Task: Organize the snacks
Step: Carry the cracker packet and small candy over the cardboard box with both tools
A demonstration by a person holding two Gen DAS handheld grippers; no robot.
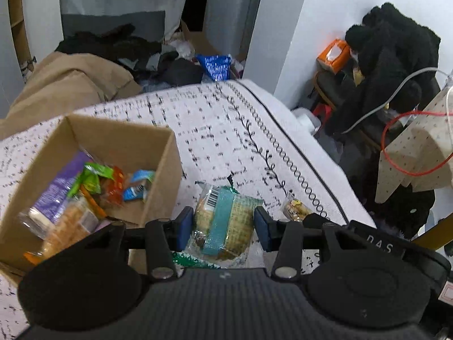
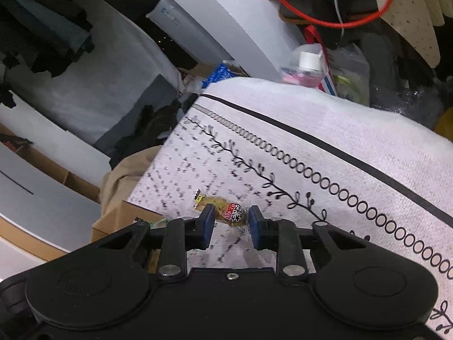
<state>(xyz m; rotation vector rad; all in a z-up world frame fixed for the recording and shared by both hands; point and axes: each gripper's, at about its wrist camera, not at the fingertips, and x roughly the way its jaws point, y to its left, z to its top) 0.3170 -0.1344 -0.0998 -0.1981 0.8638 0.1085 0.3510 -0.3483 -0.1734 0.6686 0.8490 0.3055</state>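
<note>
Left wrist view, lower left of the frame: cardboard box (image 1: 158, 167) on the patterned tablecloth (image 1: 215, 130), holding a purple packet (image 1: 56, 192), a green wrapper (image 1: 90, 178), an orange wrapper (image 1: 116, 187), a blue wrapper (image 1: 138, 187) and a wafer pack (image 1: 68, 226). Bottom centre: left gripper (image 1: 223, 228), jaws parted around a teal-banded biscuit pack (image 1: 226, 221) lying on the cloth; contact with the pads hard to tell. Just right of it: small yellowish snack packet (image 1: 294, 208), apart from the pack. Upper right: orange tissue box (image 1: 334, 55) beside a black fleece garment (image 1: 390, 56).

Right wrist view, lower centre: right gripper (image 2: 230, 223), jaws open either side of the small wrapped snack (image 2: 223, 212) with red print, resting on the cloth. Upper right: red cable (image 2: 325, 19).
</note>
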